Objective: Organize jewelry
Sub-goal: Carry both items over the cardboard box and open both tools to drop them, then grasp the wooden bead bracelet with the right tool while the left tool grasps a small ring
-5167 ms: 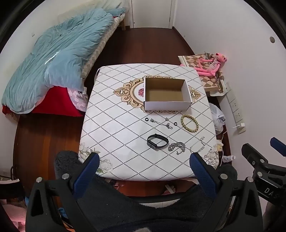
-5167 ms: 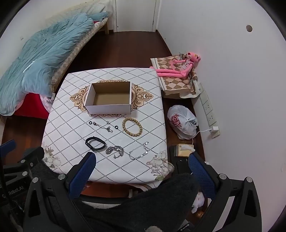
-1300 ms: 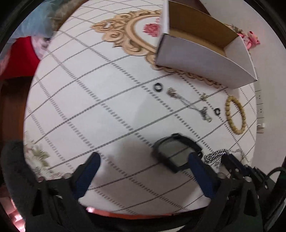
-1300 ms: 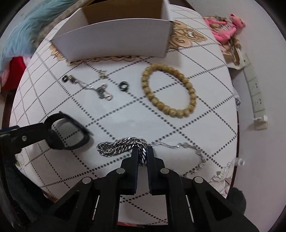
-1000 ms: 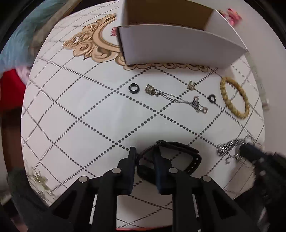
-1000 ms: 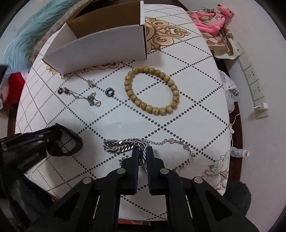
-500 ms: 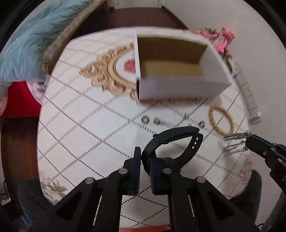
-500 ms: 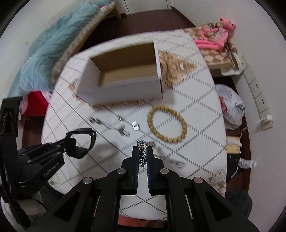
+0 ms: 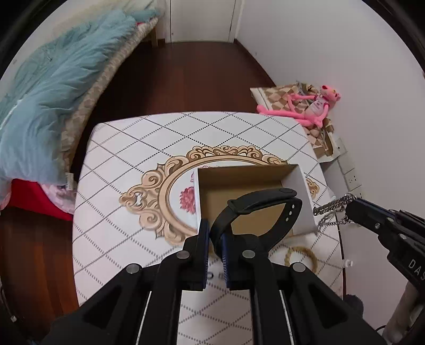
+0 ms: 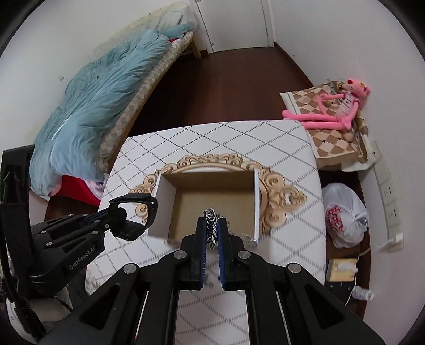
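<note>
A: How are the grippers posed?
B: The left gripper [image 9: 214, 240] clamps the black wristband [image 9: 255, 212], raised before the cardboard box [image 9: 300, 183]. The right gripper [image 10: 211, 233] pinches the silver chain [image 10: 211, 225] over it.
A: Changes?
B: Both came higher; the bead bracelet [image 9: 301, 258] stays on the table [image 9: 119, 238] below.

White walls [image 10: 332, 31] enclose a dark wooden floor [image 9: 186, 77]. A bed [image 10: 148, 87] runs along the left wall, heaped with a blue duvet [image 10: 98, 106] over a red sheet [image 9: 34, 201]. A white door [image 9: 202, 21] stands at the far end. The table [image 9: 119, 164] wears a white diamond-patterned cover with a gold scroll medallion [image 9: 148, 191]. Past its right edge, a pink plush [image 10: 334, 108] lies on a checked cushion [image 10: 334, 143], near wall sockets [image 10: 390, 199] and a white plastic bag [image 10: 345, 215].
</note>
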